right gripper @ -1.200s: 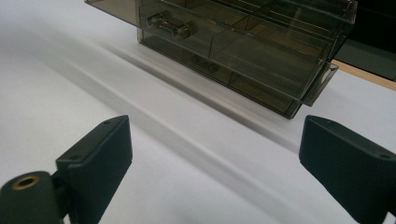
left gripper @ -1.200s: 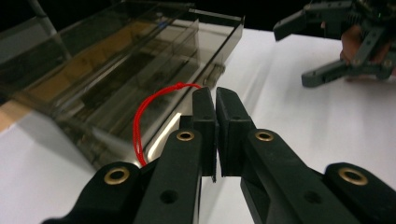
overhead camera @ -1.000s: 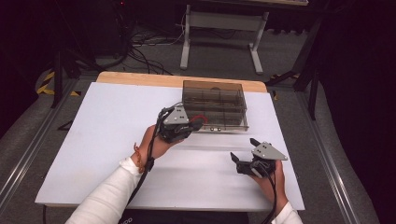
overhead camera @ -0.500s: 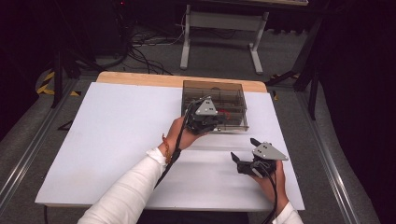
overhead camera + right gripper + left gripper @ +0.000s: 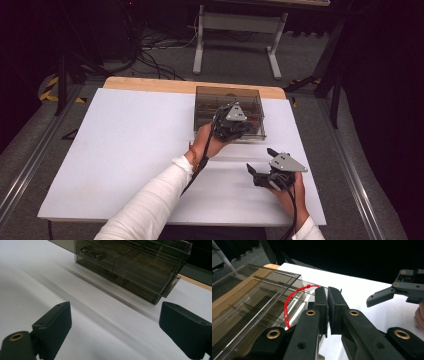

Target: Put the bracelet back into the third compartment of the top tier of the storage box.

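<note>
Jaws: left gripper (image 5: 327,306) pinched the red string (image 5: 288,300); right gripper (image 5: 115,332) stood wide, empty.
Place: the smoky drawer box (image 5: 229,112), table's far right.
Advice: pull the string gently, straight.

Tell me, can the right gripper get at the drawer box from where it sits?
Probably yes: the right gripper has open jaws, and bare white tabletop lies between it and the smoky clear drawer box.

We see a white tabletop (image 5: 125,145) with a bare wooden strip (image 5: 150,85) along its far edge. Around it lies grey carpeted floor (image 5: 165,62), with black cables (image 5: 150,47) trailing near a white metal stand (image 5: 240,30). Yellow-black hazard tape (image 5: 50,90) marks the floor at left. The room beyond is dark.
</note>
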{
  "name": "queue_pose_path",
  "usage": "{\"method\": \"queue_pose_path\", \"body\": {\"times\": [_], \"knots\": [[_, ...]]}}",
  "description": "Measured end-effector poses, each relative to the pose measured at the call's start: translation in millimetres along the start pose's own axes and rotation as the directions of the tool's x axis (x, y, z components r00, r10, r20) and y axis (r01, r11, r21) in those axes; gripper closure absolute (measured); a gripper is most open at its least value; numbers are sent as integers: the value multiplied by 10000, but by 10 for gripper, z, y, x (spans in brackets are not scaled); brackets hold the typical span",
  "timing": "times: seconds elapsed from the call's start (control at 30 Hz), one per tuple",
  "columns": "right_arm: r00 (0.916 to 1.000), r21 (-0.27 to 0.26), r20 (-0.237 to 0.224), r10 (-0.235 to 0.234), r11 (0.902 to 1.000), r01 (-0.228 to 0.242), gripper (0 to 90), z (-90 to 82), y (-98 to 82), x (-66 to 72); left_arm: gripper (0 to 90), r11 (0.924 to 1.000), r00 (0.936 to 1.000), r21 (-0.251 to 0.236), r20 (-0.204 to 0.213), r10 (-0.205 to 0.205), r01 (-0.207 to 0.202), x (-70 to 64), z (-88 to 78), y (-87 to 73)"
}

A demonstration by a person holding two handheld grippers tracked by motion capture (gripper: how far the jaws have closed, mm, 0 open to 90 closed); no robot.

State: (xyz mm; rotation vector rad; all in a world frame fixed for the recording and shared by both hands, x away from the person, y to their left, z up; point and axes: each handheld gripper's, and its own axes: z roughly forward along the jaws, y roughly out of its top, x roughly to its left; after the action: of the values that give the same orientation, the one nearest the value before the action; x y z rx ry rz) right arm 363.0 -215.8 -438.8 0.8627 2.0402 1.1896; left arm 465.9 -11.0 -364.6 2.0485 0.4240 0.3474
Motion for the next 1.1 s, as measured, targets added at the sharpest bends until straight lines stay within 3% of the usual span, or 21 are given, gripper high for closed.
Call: {"method": "queue_pose_path", "body": {"times": [0.23, 0.37, 0.43, 0.67, 0.77, 0.83, 0.97, 1.0, 1.03, 1.1], "knots": [[10000, -11, -36, 13, 10000, -13, 129, 3, -7, -9, 859, 9998, 9998, 114, -78, -166, 166, -20, 119, 0], [10000, -25, -27, -3, 10000, 3, 129, -2, -8, -8, 749, 9997, 9996, 81, -100, -249, 250, -39, 133, 10], [10000, -36, -36, 12, 10000, -12, 129, -3, -5, -3, 741, 9996, 9996, -51, -48, -269, 269, -40, 111, 16], [9999, -43, -86, 54, 10000, -54, 146, -1, -5, 11, 662, 9967, 9986, -694, -271, -444, 425, 18, -122, 25], [9999, -116, -92, 45, 9999, -46, 186, -9, -3, 16, 637, 9956, 9986, -884, -386, -350, 315, 25, -257, -4], [9998, -205, -137, 114, 9997, -117, 210, -18, -2, 15, 618, 9934, 9981, -1054, -351, -497, 457, 21, -334, -40], [9996, -277, -136, 229, 9993, -233, 280, -18, -4, 8, 603, 9949, 9989, -998, -424, -195, 152, 4, -447, -86], [9992, -450, -110, 373, 9983, -378, 325, -21, -5, 7, 577, 9960, 9985, -888, -547, 66, -114, -23, -493, -94], [9992, -450, -110, 373, 9983, -378, 325, -21, -5, 7, 552, 9960, 9985, -888, -547, 66, -114, -23, -493, -94], [9989, -623, -110, 463, 9970, -469, 360, -38, -1, 6, 523, 9956, 9960, -885, -861, 221, -297, -46, -539, -100]]}}
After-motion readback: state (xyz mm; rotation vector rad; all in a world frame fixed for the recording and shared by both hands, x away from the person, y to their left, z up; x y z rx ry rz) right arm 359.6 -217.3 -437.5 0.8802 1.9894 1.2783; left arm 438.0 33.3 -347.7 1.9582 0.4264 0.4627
